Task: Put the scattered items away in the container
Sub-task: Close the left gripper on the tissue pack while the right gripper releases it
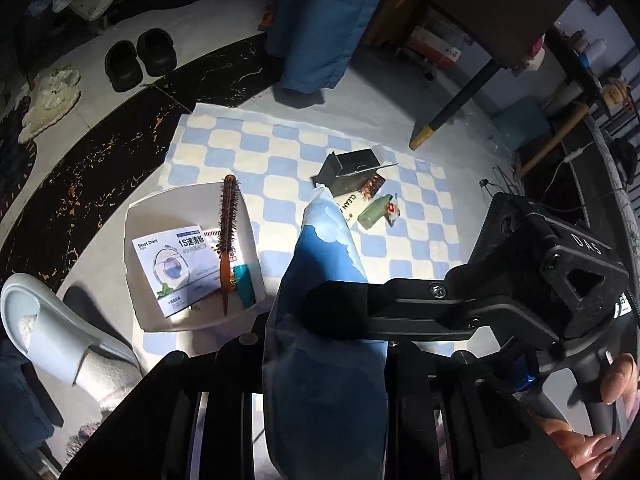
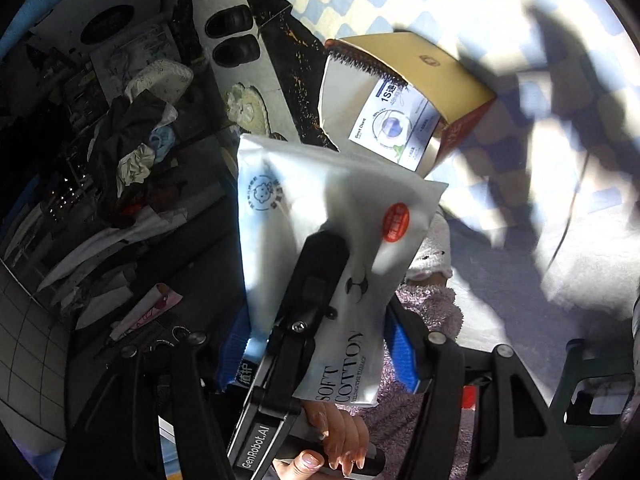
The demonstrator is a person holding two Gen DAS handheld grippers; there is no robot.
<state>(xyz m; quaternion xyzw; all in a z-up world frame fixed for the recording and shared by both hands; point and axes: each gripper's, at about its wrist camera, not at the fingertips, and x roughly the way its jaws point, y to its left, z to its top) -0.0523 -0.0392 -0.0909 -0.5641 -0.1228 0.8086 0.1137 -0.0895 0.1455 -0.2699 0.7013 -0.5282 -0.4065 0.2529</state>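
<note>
Both claws grip one soft-cotton tissue pack (image 2: 340,240): left claw (image 1: 320,320) and right claw (image 2: 316,280) clamped on it, the white container (image 1: 138,216) ahead-left.

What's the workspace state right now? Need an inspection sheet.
Surface: blue-and-cream checkered mat on the floor.
Job's things: white container holds a hairbrush, a Best Dent packet and a teal item. The black box, CLEAN packet and green bottle lie loose on the mat. The cotton pack is held in the air.
Clutter: black clogs and grey slipper, off the mat.
Grippers: left gripper and right gripper both appear clamped on the cotton pack.
Cables: thin dark cable on the floor beside the mat.
Surroundings: hanging blue fabric, table leg.
</note>
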